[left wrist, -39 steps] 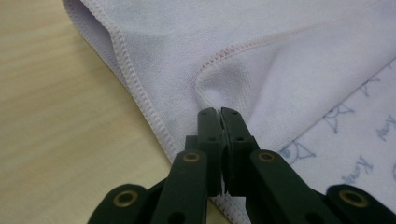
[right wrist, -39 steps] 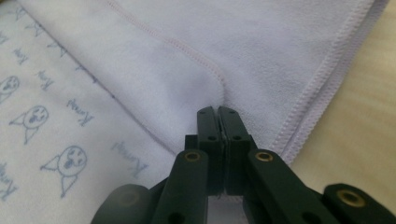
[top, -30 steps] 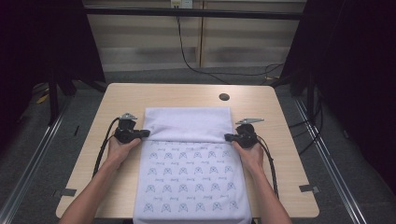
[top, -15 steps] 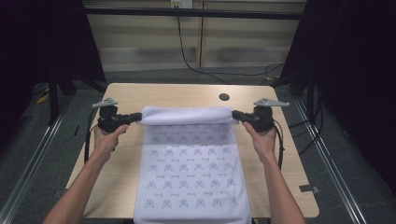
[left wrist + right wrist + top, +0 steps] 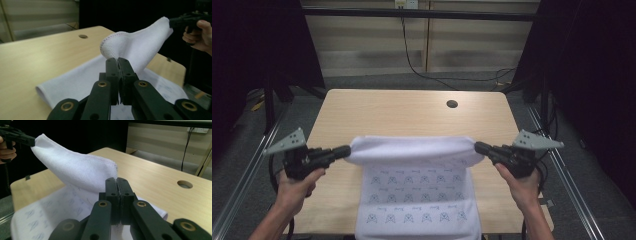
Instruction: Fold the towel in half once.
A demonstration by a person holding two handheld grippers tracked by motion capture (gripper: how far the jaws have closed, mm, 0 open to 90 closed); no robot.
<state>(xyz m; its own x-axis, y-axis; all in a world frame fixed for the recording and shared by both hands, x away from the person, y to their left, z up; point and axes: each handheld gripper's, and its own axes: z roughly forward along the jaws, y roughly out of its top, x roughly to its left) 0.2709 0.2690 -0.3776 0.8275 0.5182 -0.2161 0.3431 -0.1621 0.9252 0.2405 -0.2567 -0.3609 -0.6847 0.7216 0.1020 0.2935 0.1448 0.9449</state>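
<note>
The white towel [image 5: 414,190] with its small blue print is soft and light, and it drapes wherever nothing holds it up. Between the two grips its lifted edge sags into a rolled fold, while the rest lies flat on the bench [image 5: 407,112] and spills over the near edge toward the person. The pile looks thick enough to pinch without slipping, but a hold on one layer could let the fold slide apart, so the corners are the sensible places to take it, with both layers caught together.

The left tongs [image 5: 343,151] are clamped tight on the towel's left corner, and the right tongs [image 5: 479,147] are clamped likewise on the right corner. In the left gripper view the jaws meet on the cloth with no gap, and the right gripper view shows the same.

The far half of the bench is bare wood apart from a round cable hole [image 5: 452,104], so nothing blocks the way forward. A black cable [image 5: 412,55] hangs against the wall behind, well clear of the work.
</note>
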